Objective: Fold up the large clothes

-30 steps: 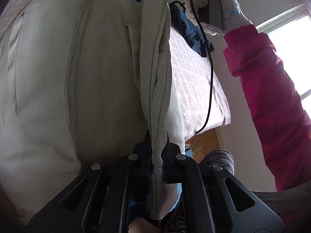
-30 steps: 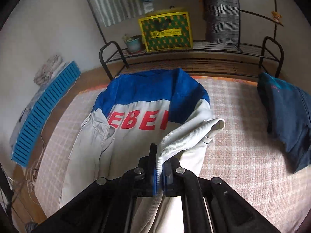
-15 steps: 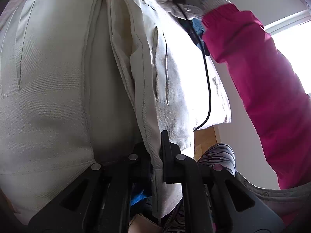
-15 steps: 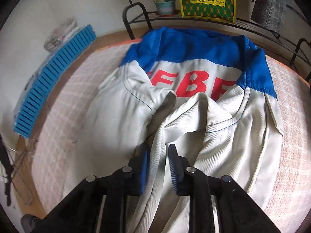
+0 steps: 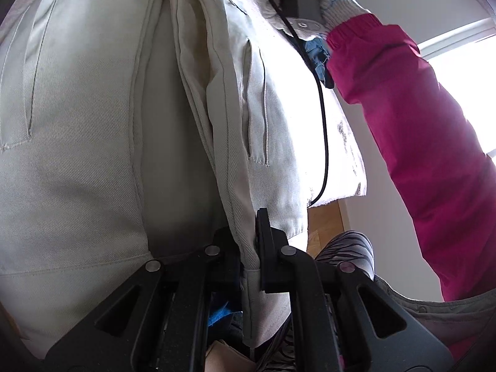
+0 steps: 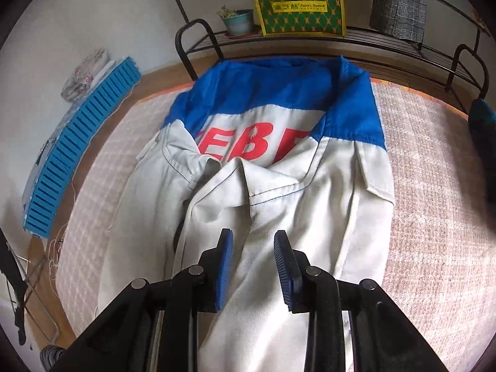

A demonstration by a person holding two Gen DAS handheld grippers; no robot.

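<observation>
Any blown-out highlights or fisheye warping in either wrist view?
Left wrist: the window is blown out white, and glare washes the jacket next to it. Right wrist: even light, no glare, but the rack bows strongly and the corners go black.

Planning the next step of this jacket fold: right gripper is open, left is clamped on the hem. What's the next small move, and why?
Probably open the left gripper. The right gripper is already open above the jacket, whose side panel lies folded over the back, while the left is shut on the hem edge, so that corner looks like the last part held.
</observation>
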